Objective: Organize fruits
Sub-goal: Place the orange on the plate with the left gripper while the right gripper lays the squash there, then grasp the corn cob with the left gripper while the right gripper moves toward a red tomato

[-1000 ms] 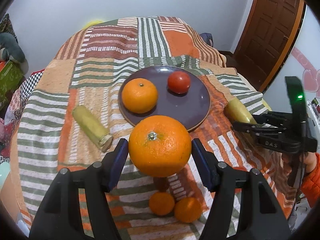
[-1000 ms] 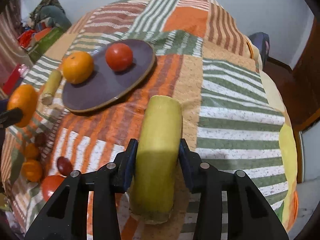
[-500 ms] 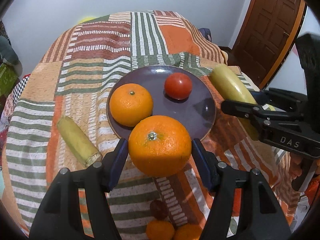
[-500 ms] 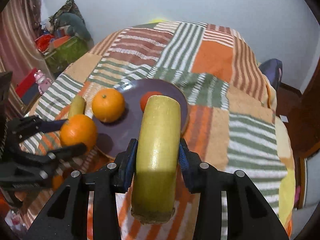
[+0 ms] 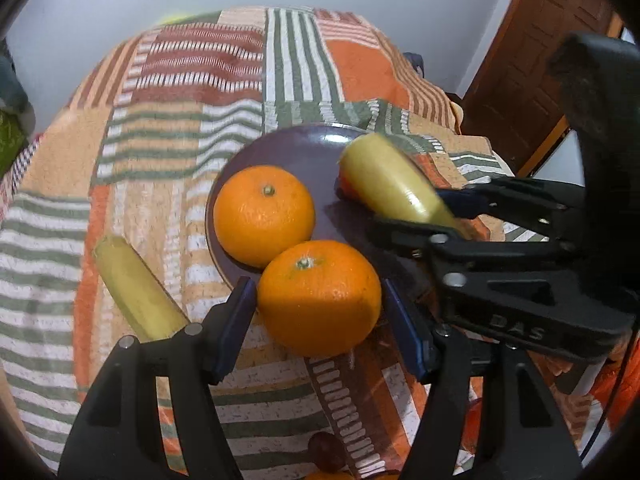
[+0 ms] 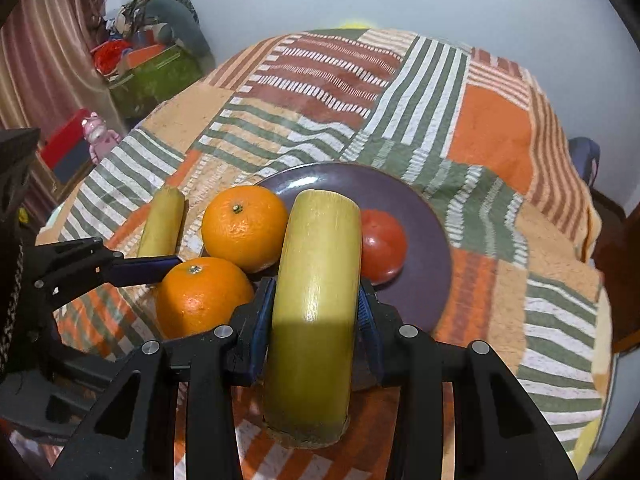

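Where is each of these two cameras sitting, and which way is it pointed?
Left wrist: rides on the left claw, looking forward past the orange it grips toward the plate; its own two fingers show.
Right wrist: rides on the right claw, looking over its yellow stalk at the plate; its own fingers show.
Shared: plate, both oranges, stalk, and each other's claw.

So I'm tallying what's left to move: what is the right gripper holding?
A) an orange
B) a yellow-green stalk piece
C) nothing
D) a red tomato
B: the right gripper is shut on the yellow-green stalk piece, held over the plate.
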`<state>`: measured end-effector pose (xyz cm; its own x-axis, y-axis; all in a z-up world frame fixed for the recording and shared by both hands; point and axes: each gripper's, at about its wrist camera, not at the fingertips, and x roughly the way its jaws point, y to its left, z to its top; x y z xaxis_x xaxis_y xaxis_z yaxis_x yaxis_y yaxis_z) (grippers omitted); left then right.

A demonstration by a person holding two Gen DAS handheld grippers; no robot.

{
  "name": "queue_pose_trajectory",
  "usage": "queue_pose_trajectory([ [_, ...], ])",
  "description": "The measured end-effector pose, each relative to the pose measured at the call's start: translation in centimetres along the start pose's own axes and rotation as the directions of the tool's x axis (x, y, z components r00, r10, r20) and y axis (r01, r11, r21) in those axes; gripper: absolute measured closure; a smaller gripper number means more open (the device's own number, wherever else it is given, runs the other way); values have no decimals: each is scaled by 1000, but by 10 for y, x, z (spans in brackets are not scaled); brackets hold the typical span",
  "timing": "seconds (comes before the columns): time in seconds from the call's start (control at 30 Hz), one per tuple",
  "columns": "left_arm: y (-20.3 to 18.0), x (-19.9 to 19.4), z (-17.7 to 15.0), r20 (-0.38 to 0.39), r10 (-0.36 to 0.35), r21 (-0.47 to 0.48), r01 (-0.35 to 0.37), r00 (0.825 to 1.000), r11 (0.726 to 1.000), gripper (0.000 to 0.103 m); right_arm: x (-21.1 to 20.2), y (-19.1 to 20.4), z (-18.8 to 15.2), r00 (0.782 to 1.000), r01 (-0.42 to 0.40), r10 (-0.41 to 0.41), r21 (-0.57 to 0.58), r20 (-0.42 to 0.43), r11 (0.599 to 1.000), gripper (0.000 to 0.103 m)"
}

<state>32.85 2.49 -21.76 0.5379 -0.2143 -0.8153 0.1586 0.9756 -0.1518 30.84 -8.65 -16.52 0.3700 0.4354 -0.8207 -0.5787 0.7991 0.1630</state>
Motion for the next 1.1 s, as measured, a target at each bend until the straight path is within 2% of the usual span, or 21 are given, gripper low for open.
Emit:
queue_pose_trajectory([
  [0.13, -2, -3, 2, 12, 21, 39, -21, 1000, 999, 36, 9, -1, 1, 1000, -23, 23, 16, -17, 1000, 66],
  [0.23, 6, -3, 2, 0, -15, 5, 15, 1000, 1000, 34, 12, -2, 2, 999, -39, 40, 23, -34, 999, 66],
  [0.37, 8, -9, 1, 20, -15, -17, 15, 1000, 1000, 33, 9, 1, 6, 999, -44, 44, 18, -25, 999, 66],
  [0.5, 10, -17, 1, 30, -31, -35, 32, 999, 999, 33, -3, 10, 11, 1000, -8, 8, -24, 14, 1000, 66],
  [0.67, 15, -38, -5, 65, 33, -25, -31, 997, 999, 33, -18, 7, 8, 999, 18, -17, -18, 40, 1000, 66],
  [0.83, 43, -67, -15, 89, 84, -70, -78, 992, 994, 33, -32, 1, -8, 997, 49, -50, 7, 51, 999, 64],
  [1.0, 76, -74, -28, 58, 150, -127, -141, 987, 982, 33, -43, -2, -24, 993, 98, -99, 6, 60, 995, 62],
  [1.1, 93, -69, -33, 31, 162, -172, -154, 986, 973, 33, -47, -3, -30, 991, 118, -118, -1, 67, 993, 56],
])
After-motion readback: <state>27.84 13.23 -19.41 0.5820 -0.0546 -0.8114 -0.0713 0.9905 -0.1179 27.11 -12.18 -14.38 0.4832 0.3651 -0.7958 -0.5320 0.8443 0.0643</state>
